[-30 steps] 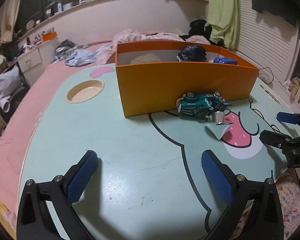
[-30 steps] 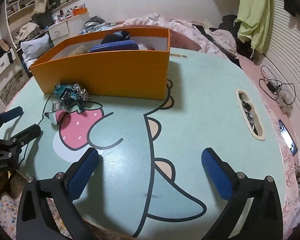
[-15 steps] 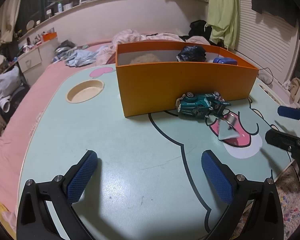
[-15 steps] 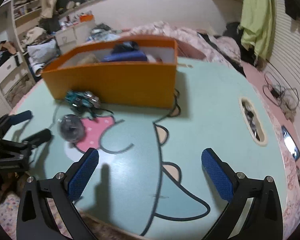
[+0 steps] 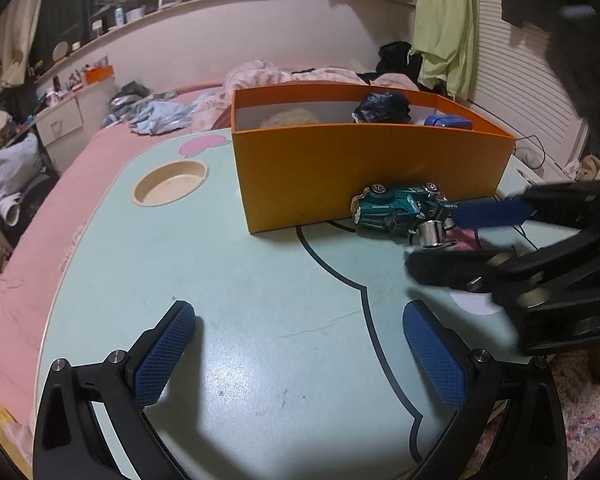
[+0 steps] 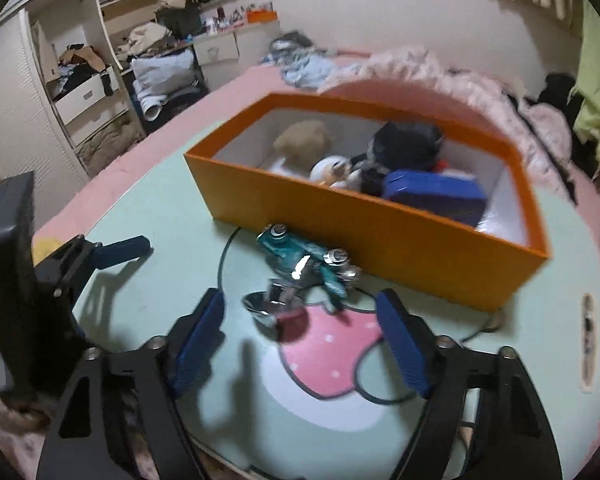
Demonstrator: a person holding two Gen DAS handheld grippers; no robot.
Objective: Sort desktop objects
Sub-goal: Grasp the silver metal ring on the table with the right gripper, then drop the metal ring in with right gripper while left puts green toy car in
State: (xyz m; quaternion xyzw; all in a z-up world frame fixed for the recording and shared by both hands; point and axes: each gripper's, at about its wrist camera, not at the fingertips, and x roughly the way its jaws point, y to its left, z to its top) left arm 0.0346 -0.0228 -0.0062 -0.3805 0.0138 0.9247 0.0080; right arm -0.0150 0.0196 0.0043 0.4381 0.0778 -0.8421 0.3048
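Observation:
An orange box (image 5: 364,176) stands on the mint-green table (image 5: 220,280) and holds a plush toy, a dark bundle and a blue case (image 6: 436,196). A teal toy car (image 5: 396,210) lies on its side against the box's front wall. A small shiny metal object (image 6: 272,304) lies beside the car. My right gripper (image 6: 300,344) is open, its fingers either side of the metal object, just short of it. It shows in the left wrist view (image 5: 456,236). My left gripper (image 5: 296,348) is open and empty over bare table; it also shows in the right wrist view (image 6: 112,252).
A round cup recess (image 5: 170,186) is sunk in the table at the left. A slot (image 6: 588,344) is cut near the table's right edge. A pink bed with heaped clothes (image 5: 156,112) lies behind the table. Drawers and shelves (image 6: 84,96) stand at the far left.
My right gripper has moved in from the table's edge toward the toy car and the metal object. The metal object has shifted a little. My left gripper has stayed put.

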